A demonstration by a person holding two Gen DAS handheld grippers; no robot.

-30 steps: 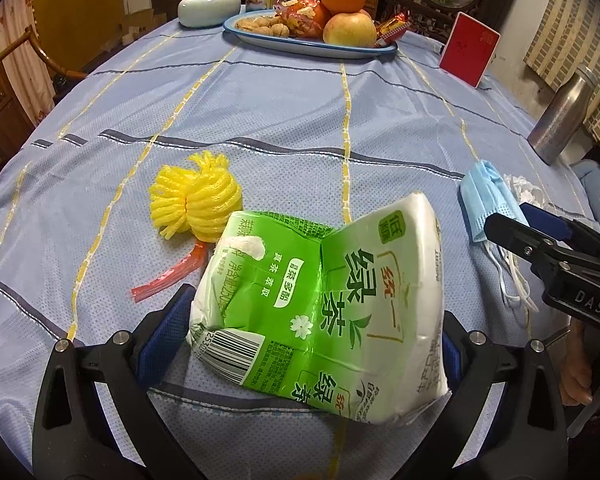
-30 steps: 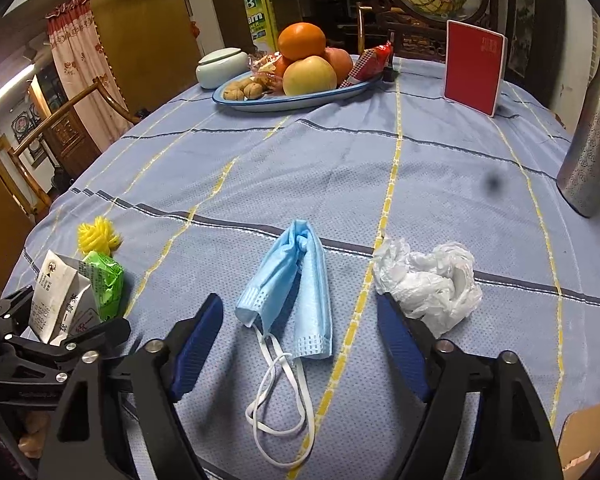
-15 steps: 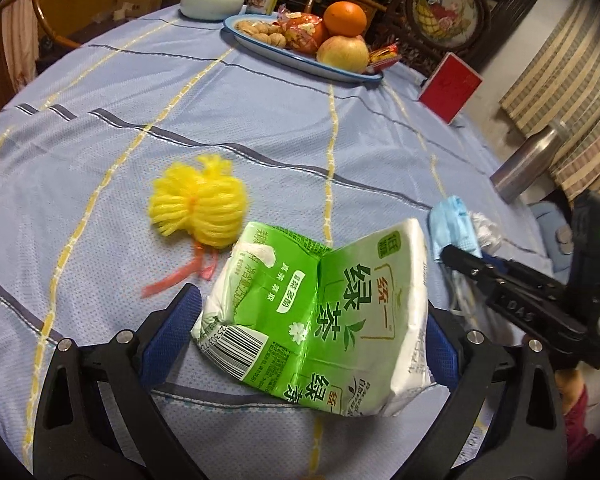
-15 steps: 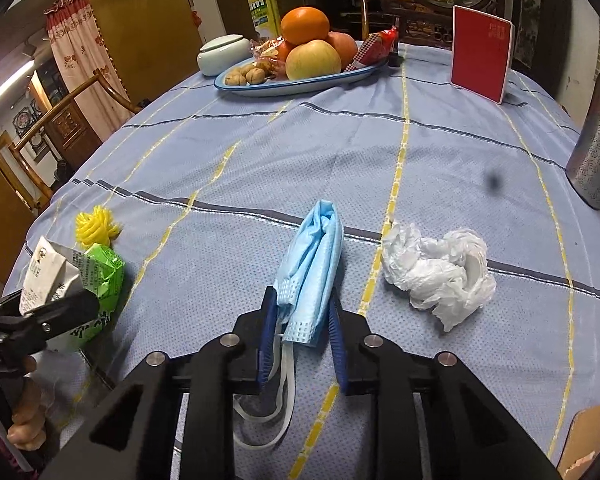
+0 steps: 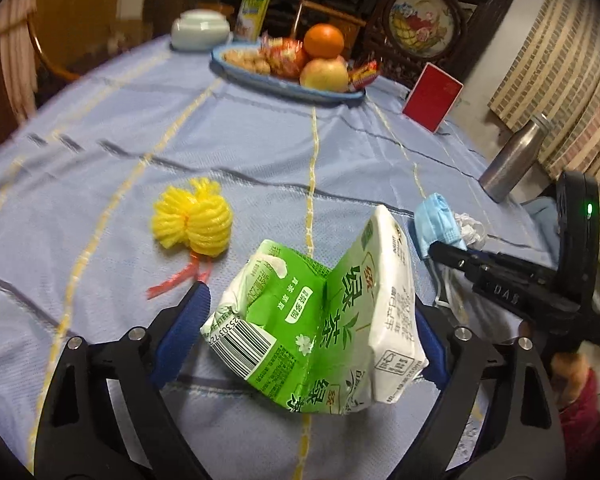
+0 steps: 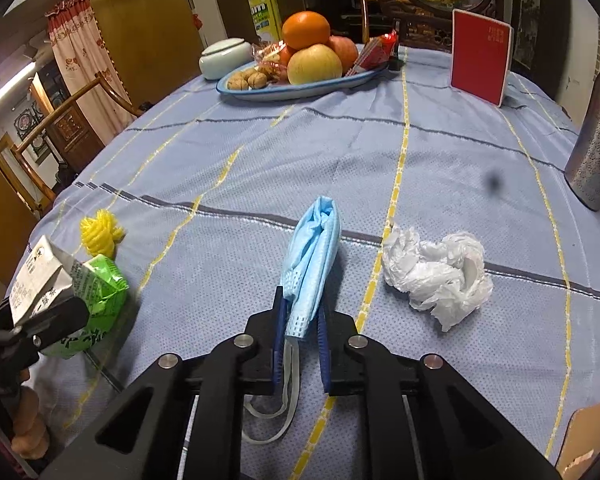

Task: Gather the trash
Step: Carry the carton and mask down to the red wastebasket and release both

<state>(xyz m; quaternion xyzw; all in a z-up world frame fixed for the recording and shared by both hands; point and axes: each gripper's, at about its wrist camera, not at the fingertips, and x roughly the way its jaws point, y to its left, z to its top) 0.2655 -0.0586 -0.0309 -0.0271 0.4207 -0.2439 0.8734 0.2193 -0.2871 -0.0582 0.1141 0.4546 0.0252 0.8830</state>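
The right gripper (image 6: 298, 322) has its jaws closed on the lower hem of the blue face mask (image 6: 312, 248), which lies on the desk (image 6: 260, 152) just left of the crumpled white tissue (image 6: 436, 270). Only the hem is pinched; most of the mask and its ear loops hang outside the jaws, so on a lift a loop may snag the cloth or the mask may slide free.

The left gripper (image 5: 312, 320) has the crushed green tea carton (image 5: 320, 320) between its jaws, and they are closing. The carton looks tilted up off the cloth, its right face against the right pad, while the left pad seems barely to touch the crumpled end. My worry is that the folded carton buckles further, pivots and drops out, or leaks any dregs onto the cloth. It sits left of the mask, and the yellow foam fruit net (image 5: 192, 220) with its red strip lies beyond the carton, farther from the mask; a careless sweep could drag it along.

The desk is round, under a light blue cloth with yellow and dark stripes, loose enough to wrinkle if pulled. Far behind the mask stands a fruit plate (image 6: 300, 88) with apples, an orange, nuts; right of that a red card (image 6: 480, 60), and a steel bottle (image 6: 596, 136) well right of the mask. Carved wooden chairs, a curtain and a round painted panel ring the dim room
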